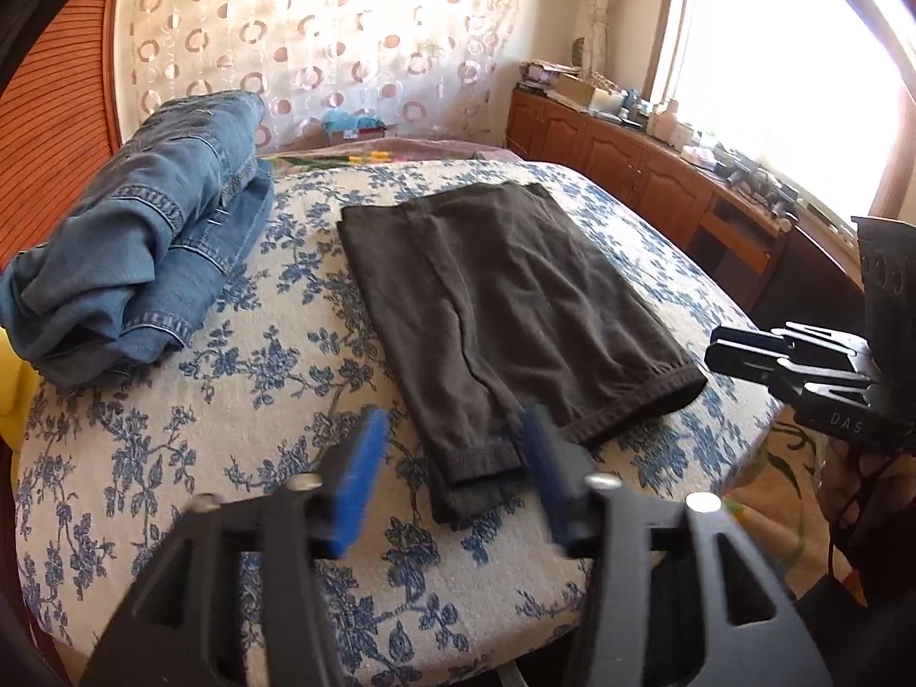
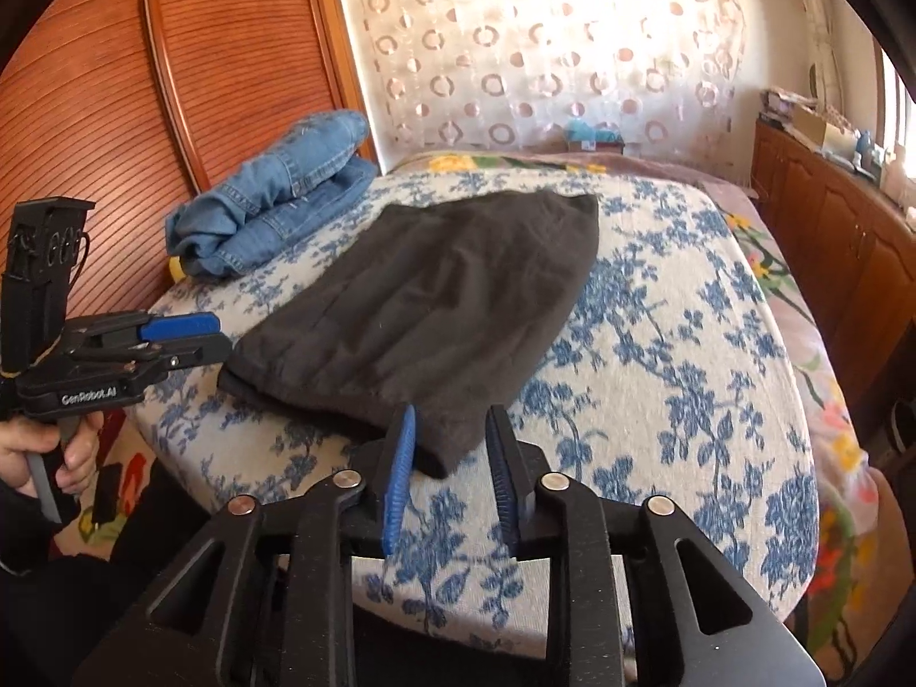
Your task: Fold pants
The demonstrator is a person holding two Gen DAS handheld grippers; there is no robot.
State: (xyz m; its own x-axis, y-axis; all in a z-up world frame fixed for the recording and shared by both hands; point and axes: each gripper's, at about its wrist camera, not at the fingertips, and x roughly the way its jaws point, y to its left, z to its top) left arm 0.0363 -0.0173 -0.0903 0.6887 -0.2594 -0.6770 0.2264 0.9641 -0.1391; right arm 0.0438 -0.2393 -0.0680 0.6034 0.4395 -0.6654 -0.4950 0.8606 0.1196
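**Letting go of the folded dark pants**

With both pairs of fingers spread and nothing pinched between them, the step in hand looks like the release after a fold. The dark pants [image 1: 504,309] lie flat in the middle of the floral-covered bed [image 1: 189,446], folded to a compact rectangle. The left gripper [image 1: 452,478] straddles the cuff ends at the lower centre of its frame without pressing them. The right gripper [image 2: 449,475] stands narrowly parted over the near corner of the cloth. To finish well, I would draw each gripper straight back and up, so no pad drags a layer out of line.

The left wrist view shows the two stacked cuffs, slightly offset, and the bright window at the upper right. The right wrist view hides the cuffs but shows a hand [image 2: 43,452] on the left gripper's handle at the lower left. Folded jeans [image 1: 143,240] sit at the left in both views.
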